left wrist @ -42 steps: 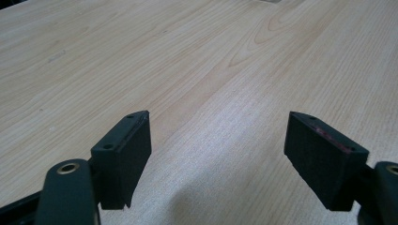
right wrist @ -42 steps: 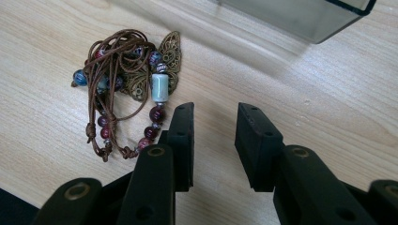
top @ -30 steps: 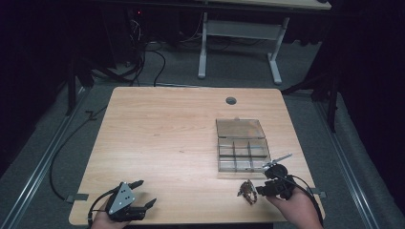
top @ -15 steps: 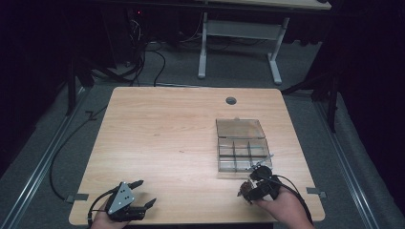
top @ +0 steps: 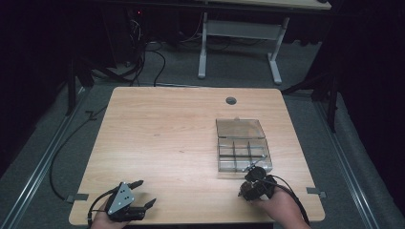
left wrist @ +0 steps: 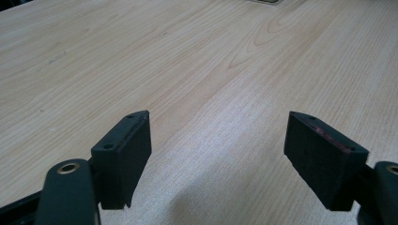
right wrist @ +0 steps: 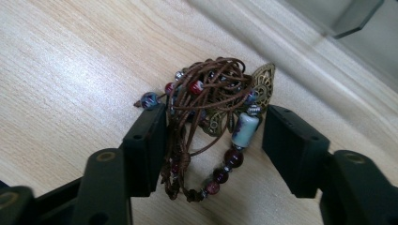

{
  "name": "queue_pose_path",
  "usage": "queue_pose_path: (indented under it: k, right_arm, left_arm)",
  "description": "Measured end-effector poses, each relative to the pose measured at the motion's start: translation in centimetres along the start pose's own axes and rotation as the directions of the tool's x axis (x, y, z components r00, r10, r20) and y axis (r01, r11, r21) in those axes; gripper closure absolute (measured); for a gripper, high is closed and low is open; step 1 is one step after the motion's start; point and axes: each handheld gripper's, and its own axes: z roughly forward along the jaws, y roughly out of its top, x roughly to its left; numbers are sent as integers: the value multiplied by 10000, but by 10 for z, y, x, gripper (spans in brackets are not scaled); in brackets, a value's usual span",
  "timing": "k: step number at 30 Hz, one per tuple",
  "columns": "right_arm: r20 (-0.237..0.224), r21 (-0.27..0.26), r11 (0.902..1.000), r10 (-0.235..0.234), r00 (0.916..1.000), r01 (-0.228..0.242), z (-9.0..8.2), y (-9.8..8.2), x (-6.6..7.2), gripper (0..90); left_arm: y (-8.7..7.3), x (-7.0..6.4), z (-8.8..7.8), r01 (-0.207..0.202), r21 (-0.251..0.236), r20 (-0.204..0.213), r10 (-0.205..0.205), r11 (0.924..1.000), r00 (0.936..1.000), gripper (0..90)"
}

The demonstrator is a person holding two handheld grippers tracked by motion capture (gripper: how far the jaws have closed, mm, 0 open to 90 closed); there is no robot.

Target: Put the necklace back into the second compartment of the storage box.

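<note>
Right gripper view showed a beaded cord bracelet (right wrist: 211,122) bunched into a knot of brown cord, dark red and pale blue beads and a brass filigree charm, lying on the wooden table (right wrist: 61,65) directly between the two black jaws of the right gripper (right wrist: 213,150). The left jaw pad touched the cord loops; the right pad stood just beside the pale blue bead with a thin gap showing, so the jaws were partly open around the bracelet and not yet clamped on it. The bundle's longer run, from the charm down to the trailing beads, lay roughly along the jaws rather than across them, so a straight closing looked, by my reading, enough to catch it. Whether it rested fully on the wood or was slightly lifted could not be told.

In the high view the right gripper (top: 255,186) sat near the table's front edge, just in front of the clear compartmented box (top: 243,152), whose lid stood open toward the far side. The near wall of that box showed as a pale band at the upper right of the right gripper view.

The left gripper (top: 131,202) rested well apart at the front left corner, its jaws wide open over bare wood and holding nothing. The right hand (top: 279,210) was clearly the nearer one to both bracelet and box.
</note>
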Motion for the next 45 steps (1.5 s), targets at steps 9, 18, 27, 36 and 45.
queue_pose_path:
  k: [9,18,27,36,45]
  right_arm:
    - [158,113,9998,-159,9997,158,-2,3,-2,657]
    - [127,240,9993,-296,9995,293,-3,3,-3,721]
    - [-38,269,9992,-299,9995,300,-3,3,-5,723]
    - [-210,105,9999,-122,9997,124,-9,0,-8,725]
    - [-246,-46,10000,-6,9997,4,-20,-2,-11,725]
  left_arm:
    - [0,0,0,2,13,-34,-2,10000,10000,239]
    - [0,0,0,-17,49,-12,17,10000,10000,240]
    - [0,0,0,-32,61,-26,32,10000,10000,241]
    - [0,0,0,-25,55,30,25,10000,10000,240]
    - [0,0,0,-34,68,20,34,10000,10000,240]
